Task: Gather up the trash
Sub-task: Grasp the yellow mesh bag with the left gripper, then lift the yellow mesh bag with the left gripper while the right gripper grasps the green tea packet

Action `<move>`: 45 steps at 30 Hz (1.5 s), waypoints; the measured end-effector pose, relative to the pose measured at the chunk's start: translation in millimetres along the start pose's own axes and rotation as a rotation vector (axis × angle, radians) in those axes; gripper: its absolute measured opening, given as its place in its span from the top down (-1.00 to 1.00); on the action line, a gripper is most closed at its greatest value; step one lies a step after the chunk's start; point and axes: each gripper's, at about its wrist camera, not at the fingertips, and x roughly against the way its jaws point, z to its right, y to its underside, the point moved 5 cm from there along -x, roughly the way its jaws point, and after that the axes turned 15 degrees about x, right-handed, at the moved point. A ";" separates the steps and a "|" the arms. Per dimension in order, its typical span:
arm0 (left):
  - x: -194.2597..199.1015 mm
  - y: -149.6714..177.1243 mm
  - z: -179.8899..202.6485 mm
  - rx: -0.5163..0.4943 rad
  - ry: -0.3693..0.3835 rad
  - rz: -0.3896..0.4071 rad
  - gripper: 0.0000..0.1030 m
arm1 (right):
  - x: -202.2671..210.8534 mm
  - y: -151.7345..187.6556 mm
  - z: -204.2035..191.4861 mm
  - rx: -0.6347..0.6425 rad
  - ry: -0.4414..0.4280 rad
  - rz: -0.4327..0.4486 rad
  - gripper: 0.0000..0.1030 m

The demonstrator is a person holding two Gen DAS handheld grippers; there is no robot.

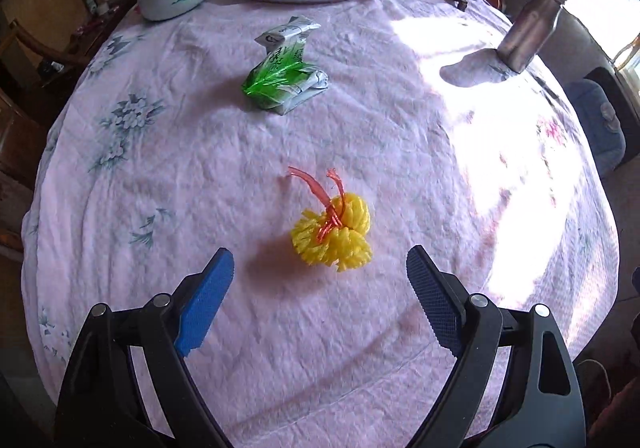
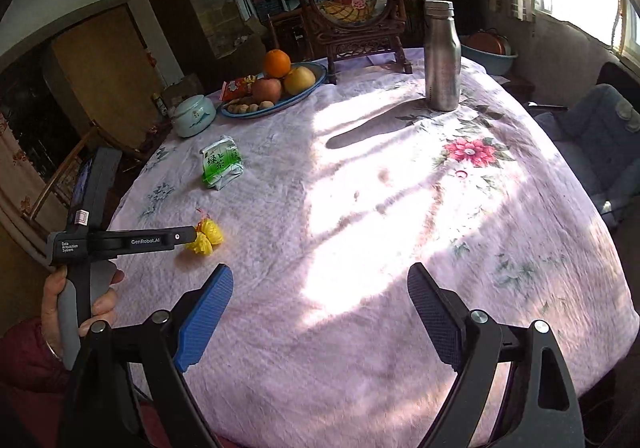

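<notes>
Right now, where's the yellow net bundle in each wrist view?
Left wrist: yellow net bundle centre frame, just ahead of the open left tool.
Right wrist: yellow net bundle left of centre, at the left tool's tip.
Shared landmark: green tea packet beyond it.

A yellow foam fruit net [image 1: 334, 234], bunched and knotted with red plastic strip, lies on the cloth; a crumpled green-and-white tea packet [image 1: 286, 73] rests well apart at 11 o'clock.

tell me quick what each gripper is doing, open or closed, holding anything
left gripper: open, holding nothing, just short of the yellow net.
right gripper: open, holding nothing.
</notes>
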 end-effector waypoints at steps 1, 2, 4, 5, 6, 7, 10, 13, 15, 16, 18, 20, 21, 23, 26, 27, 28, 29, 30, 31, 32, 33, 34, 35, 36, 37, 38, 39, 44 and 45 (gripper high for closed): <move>-6.4 -1.6 4.6 -0.008 0.000 -0.006 -0.63 | 3.5 3.5 5.6 -0.016 0.017 -0.001 -0.70; -12.8 -2.9 8.4 -0.015 -0.001 -0.013 -0.62 | 6.4 6.9 10.7 -0.029 0.032 -0.003 -0.70; -23.5 -3.4 14.9 -0.031 0.003 -0.023 -0.47 | 10.9 12.6 18.7 -0.045 0.055 -0.006 -0.70; -29.3 -3.3 17.1 -0.042 -0.004 -0.028 -0.41 | 11.9 14.4 20.8 -0.049 0.063 -0.009 -0.70; -35.0 -2.5 18.5 -0.051 -0.012 -0.037 -0.23 | 12.5 16.2 22.5 -0.051 0.069 -0.012 -0.70; -39.7 -1.6 18.5 -0.052 -0.015 -0.049 -0.04 | 13.0 17.1 23.8 -0.051 0.073 -0.014 -0.70; -42.9 0.4 12.4 -0.026 -0.004 -0.068 0.15 | 11.6 15.2 22.1 -0.043 0.068 -0.014 -0.70; -26.1 0.9 2.8 -0.003 0.002 -0.038 0.20 | 4.0 7.5 15.5 -0.036 0.029 -0.009 -0.70; -10.7 0.9 -7.2 0.011 -0.004 -0.010 0.20 | -5.9 -0.9 6.4 -0.024 -0.014 -0.010 -0.70; -2.5 0.8 -14.8 0.023 -0.012 0.005 0.20 | -11.9 -4.9 0.2 -0.014 -0.039 -0.013 -0.70; 13.0 0.9 -33.4 0.062 -0.025 0.024 0.20 | -25.4 -12.5 -14.8 0.013 -0.092 -0.022 -0.70; 29.3 3.1 -57.7 0.114 -0.046 0.044 0.20 | -39.2 -20.8 -31.5 0.041 -0.146 -0.030 -0.70; 36.7 5.2 -70.2 0.139 -0.060 0.053 0.20 | -45.4 -25.8 -39.8 0.055 -0.173 -0.033 -0.70; 51.2 11.3 -98.0 0.193 -0.095 0.068 0.20 | -58.2 -35.9 -57.3 0.083 -0.224 -0.037 -0.70; 71.6 26.4 -140.2 0.281 -0.149 0.080 0.20 | -76.1 -52.9 -81.1 0.123 -0.285 -0.039 -0.70; 78.2 32.3 -153.8 0.312 -0.168 0.083 0.20 | -82.2 -58.6 -88.1 0.133 -0.305 -0.039 -0.70; 84.5 38.9 -165.0 0.340 -0.185 0.088 0.20 | -89.1 -65.0 -95.1 0.145 -0.321 -0.040 -0.70; 91.4 46.0 -176.5 0.371 -0.204 0.093 0.20 | -96.1 -71.6 -101.4 0.156 -0.335 -0.040 -0.70; 98.3 52.9 -187.2 0.402 -0.221 0.098 0.20 | -104.1 -78.8 -107.7 0.166 -0.347 -0.041 -0.70; 105.4 59.8 -195.7 0.430 -0.237 0.103 0.20 | -111.7 -85.9 -112.5 0.173 -0.357 -0.042 -0.70; 111.9 66.5 -203.8 0.458 -0.251 0.108 0.20 | -119.9 -93.9 -117.0 0.177 -0.365 -0.044 -0.70; 117.6 72.7 -211.4 0.485 -0.266 0.113 0.20 | -128.8 -101.9 -121.5 0.180 -0.371 -0.048 -0.70; 124.0 79.3 -218.7 0.513 -0.280 0.118 0.20 | -137.9 -110.2 -125.4 0.179 -0.377 -0.052 -0.70; 129.5 85.6 -224.6 0.539 -0.292 0.122 0.20 | -147.6 -118.0 -128.7 0.176 -0.383 -0.056 -0.70; 135.1 91.9 -230.3 0.565 -0.305 0.127 0.20 | -156.9 -125.6 -133.3 0.174 -0.388 -0.061 -0.70; 139.5 97.3 -234.4 0.587 -0.316 0.132 0.20 | -165.9 -132.1 -137.2 0.176 -0.388 -0.064 -0.70; 143.7 102.7 -238.0 0.609 -0.326 0.135 0.20 | -174.5 -138.3 -142.1 0.181 -0.386 -0.066 -0.70; 146.3 107.3 -240.1 0.629 -0.334 0.136 0.20 | -182.6 -143.3 -147.4 0.188 -0.387 -0.068 -0.70; 153.4 123.5 -244.2 0.697 -0.365 0.131 0.20 | -218.6 -158.2 -171.6 0.259 -0.370 -0.085 -0.70; 153.6 125.2 -244.3 0.708 -0.368 0.129 0.20 | -226.7 -160.8 -175.4 0.268 -0.366 -0.090 -0.70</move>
